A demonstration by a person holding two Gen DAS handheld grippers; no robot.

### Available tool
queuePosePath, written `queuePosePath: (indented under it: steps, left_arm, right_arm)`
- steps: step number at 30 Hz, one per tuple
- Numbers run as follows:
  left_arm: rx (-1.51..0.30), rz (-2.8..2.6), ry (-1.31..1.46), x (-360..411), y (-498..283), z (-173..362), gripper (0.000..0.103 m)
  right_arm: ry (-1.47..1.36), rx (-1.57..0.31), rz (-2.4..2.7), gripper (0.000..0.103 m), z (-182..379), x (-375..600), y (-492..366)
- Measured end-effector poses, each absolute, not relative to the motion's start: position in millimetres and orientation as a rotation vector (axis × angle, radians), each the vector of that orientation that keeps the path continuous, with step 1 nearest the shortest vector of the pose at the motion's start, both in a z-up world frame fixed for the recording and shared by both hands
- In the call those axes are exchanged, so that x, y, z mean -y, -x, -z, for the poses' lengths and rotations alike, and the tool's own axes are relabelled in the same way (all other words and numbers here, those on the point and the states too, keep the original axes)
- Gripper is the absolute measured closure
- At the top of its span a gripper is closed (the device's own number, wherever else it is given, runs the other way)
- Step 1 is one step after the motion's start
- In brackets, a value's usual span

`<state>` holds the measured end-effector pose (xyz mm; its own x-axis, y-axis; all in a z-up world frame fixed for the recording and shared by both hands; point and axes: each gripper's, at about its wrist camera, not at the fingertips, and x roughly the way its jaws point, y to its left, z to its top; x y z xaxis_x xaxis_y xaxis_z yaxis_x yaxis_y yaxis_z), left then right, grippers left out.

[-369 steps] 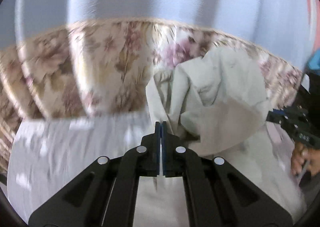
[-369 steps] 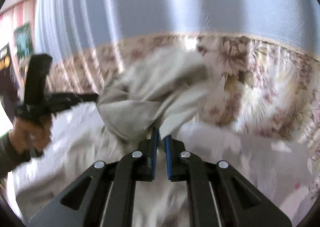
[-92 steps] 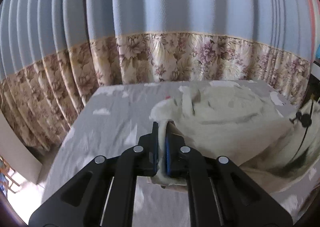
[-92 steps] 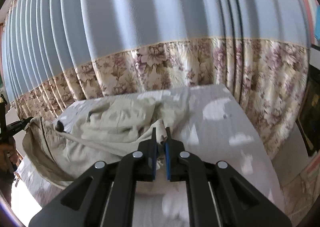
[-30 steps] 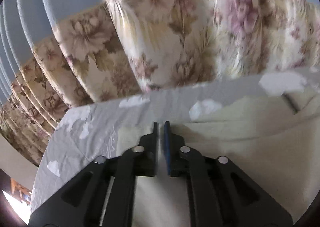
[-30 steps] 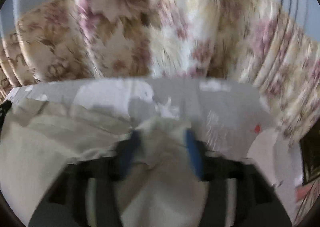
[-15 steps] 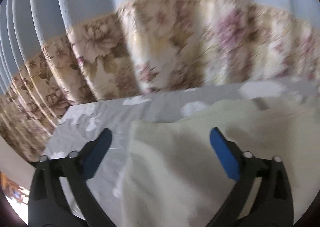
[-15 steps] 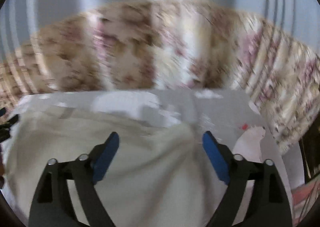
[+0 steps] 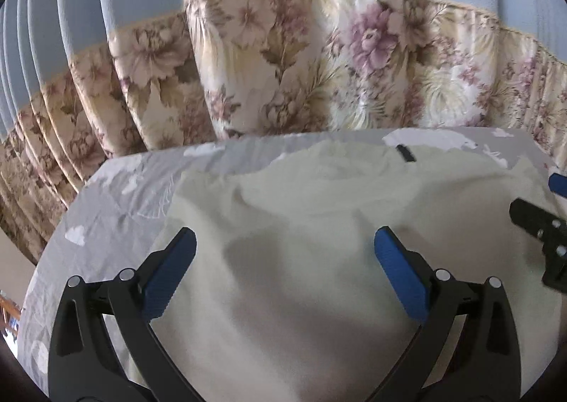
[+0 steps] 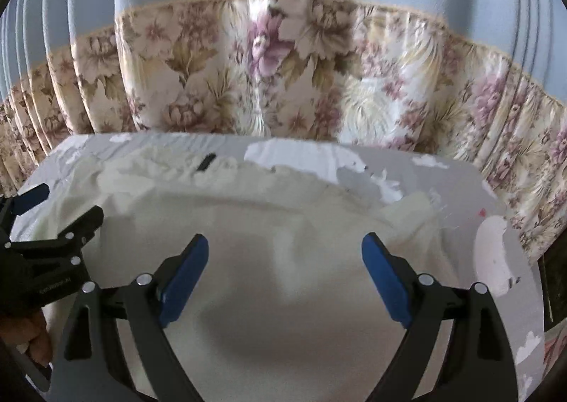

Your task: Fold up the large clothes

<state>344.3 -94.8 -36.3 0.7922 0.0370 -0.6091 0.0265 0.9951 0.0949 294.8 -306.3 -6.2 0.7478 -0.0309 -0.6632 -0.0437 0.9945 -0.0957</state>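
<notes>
Below both grippers' spread fingers (image 9: 170,272) lies the cream garment (image 9: 301,260), untouched, flat.

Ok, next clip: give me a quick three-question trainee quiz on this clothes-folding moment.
1. True or false: the left gripper is clamped on the cream garment.
2. What hangs behind the table? A) a floral curtain B) a bare brick wall C) a mirror
3. Fill in: the small black tab sits near the garment's ____ edge, the one towards the curtain.

Key: 1 false, its jaws stand wide over the cloth, as do those of the right gripper. 2 A. 3 far.
</notes>
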Motion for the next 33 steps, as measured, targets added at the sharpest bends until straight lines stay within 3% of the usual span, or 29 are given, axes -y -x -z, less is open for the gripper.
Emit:
queuePosePath:
  steps: [13, 33]
  left_arm:
    - [-0.717, -0.026, -0.12, 95, -368, 59, 0.003]
    - [-0.737, -0.089, -0.144, 55, -375, 62, 0.003]
  right_arm:
    - [0.238, -0.751, 0.07, 0.005, 37, 307, -317]
    - [0.208, -0.782, 0.179, 0.003, 32, 368, -324]
